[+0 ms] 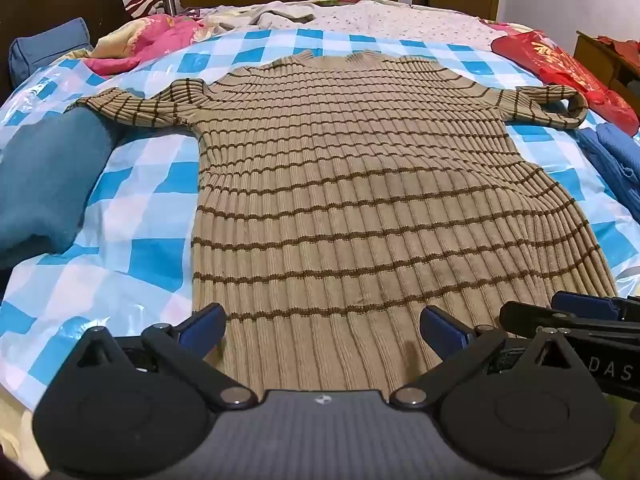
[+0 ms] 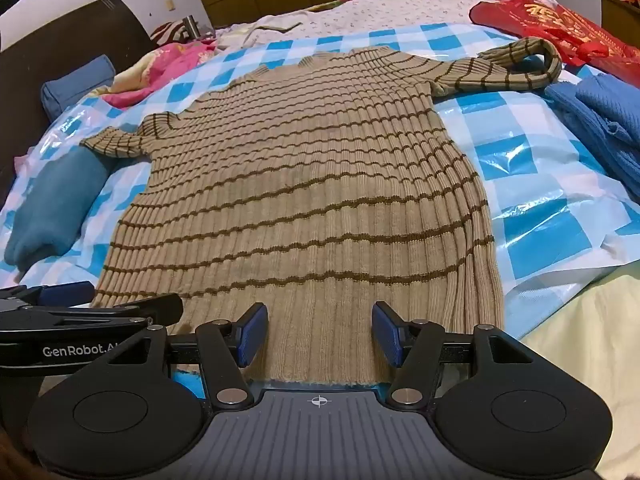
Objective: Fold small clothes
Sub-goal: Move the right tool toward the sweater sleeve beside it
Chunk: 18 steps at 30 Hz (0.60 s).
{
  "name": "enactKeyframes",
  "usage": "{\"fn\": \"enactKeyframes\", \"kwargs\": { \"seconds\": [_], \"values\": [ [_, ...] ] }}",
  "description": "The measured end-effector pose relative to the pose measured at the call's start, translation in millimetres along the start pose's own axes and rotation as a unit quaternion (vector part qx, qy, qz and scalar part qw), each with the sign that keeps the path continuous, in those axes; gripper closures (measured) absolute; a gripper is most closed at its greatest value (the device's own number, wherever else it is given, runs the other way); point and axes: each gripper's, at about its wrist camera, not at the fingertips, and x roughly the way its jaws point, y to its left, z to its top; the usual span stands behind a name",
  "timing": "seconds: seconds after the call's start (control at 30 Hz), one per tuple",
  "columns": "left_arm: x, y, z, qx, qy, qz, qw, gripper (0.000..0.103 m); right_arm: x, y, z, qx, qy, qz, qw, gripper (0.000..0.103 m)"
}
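A tan ribbed sweater (image 1: 340, 184) (image 2: 304, 184) with thin brown stripes lies flat on a blue-and-white checked plastic sheet (image 1: 140, 208) (image 2: 520, 152), collar far, hem near. Its left sleeve (image 1: 140, 110) reaches onto a teal garment. Its right sleeve (image 2: 516, 68) doubles back on itself. My left gripper (image 1: 322, 322) (image 2: 112, 299) hovers wide open over the hem's left part. My right gripper (image 2: 320, 322) (image 1: 560, 310) is beside it over the hem's right part, jaws partly apart. The flat hem shows between both pairs of blue pads, and nothing is pinched.
A rolled teal garment (image 1: 48, 184) (image 2: 52, 200) lies left of the sweater, and a blue cloth (image 1: 616, 160) (image 2: 600, 120) lies right. A red bag (image 2: 560, 28), pink bedding (image 1: 152, 44) and a blue pillow (image 1: 48, 52) ring the far side. The bed's edge runs near right.
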Motion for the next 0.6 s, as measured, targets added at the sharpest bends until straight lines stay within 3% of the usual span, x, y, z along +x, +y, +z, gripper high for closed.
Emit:
{"fn": "enactKeyframes", "kwargs": {
  "seconds": [0.6],
  "values": [
    [3.8, -1.3, -4.0, -0.005, 0.014, -0.019, 0.9997, 0.000, 2.3, -4.0, -3.3, 0.004, 0.003, -0.002, 1.000, 0.043]
  ]
}}
